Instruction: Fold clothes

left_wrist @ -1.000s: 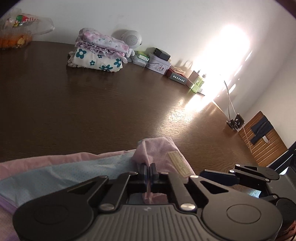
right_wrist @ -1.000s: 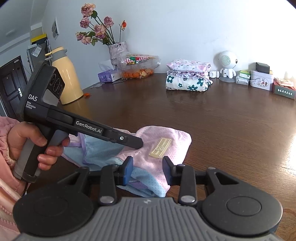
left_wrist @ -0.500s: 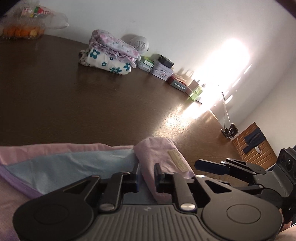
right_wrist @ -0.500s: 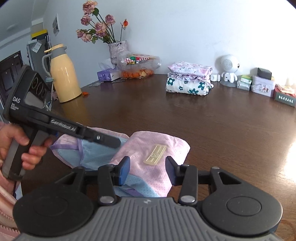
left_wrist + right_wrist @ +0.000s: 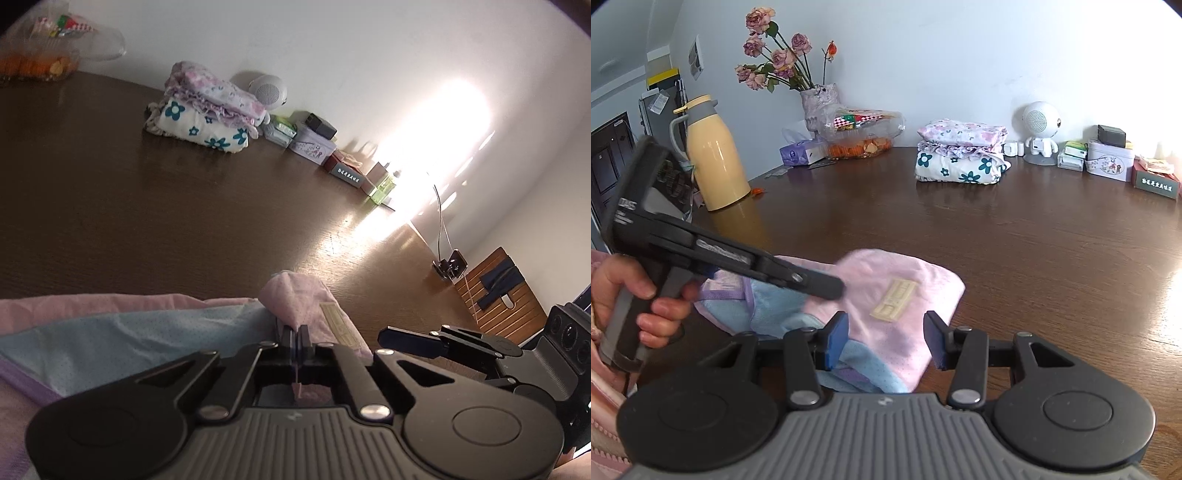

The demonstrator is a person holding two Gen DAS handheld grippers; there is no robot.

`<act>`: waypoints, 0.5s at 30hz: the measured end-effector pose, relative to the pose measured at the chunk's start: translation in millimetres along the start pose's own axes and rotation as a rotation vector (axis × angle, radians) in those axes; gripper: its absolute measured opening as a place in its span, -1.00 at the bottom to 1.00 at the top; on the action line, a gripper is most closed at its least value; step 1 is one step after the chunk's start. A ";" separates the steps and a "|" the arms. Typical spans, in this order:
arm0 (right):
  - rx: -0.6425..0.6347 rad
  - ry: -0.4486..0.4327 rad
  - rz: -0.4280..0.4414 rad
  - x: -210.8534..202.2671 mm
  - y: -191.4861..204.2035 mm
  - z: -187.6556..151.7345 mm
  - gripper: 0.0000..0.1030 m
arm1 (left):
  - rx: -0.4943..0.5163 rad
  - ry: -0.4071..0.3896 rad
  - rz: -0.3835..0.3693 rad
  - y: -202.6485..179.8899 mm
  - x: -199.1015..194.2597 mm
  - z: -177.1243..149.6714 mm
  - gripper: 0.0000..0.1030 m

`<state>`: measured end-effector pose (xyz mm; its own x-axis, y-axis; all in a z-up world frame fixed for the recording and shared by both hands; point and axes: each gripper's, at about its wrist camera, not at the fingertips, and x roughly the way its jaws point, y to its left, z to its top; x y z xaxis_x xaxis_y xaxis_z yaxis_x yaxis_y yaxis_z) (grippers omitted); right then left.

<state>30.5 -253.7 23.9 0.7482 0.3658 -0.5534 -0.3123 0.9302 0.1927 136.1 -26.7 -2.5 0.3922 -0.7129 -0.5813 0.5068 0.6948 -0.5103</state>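
A pink and light-blue garment [image 5: 886, 295] with a beige label lies partly folded on the dark wooden table [image 5: 1015, 236], near its front edge. My left gripper [image 5: 294, 335] is shut on the pink fold of this garment [image 5: 306, 299]; it also shows in the right wrist view [image 5: 827, 286], reaching in from the left. My right gripper [image 5: 884, 338] is open, its blue-padded fingers [image 5: 838, 332] hovering just above the garment's near edge, holding nothing. It shows at the right in the left wrist view [image 5: 406, 338].
A stack of folded floral clothes [image 5: 960, 155] sits at the table's back. A yellow thermos [image 5: 713, 158], flower vase [image 5: 820, 103], snack bag [image 5: 864, 133], tissue box [image 5: 801, 151], white robot speaker [image 5: 1039, 129] and small boxes [image 5: 1108, 158] line the back and left.
My left gripper opened half a second ago and has shut again on the pink fold. My right gripper has opened wider and stays over the garment's near edge.
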 end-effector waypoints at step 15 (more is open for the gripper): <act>-0.127 0.070 0.040 30.5 26.4 0.3 -0.13 | 0.011 -0.049 0.125 15.3 -14.5 -12.3 -0.68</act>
<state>45.2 -218.0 12.4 0.6927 0.3954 -0.6032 -0.4160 0.9022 0.1137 128.7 -4.5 -9.6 0.4894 -0.6250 -0.6082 0.4600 0.7775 -0.4288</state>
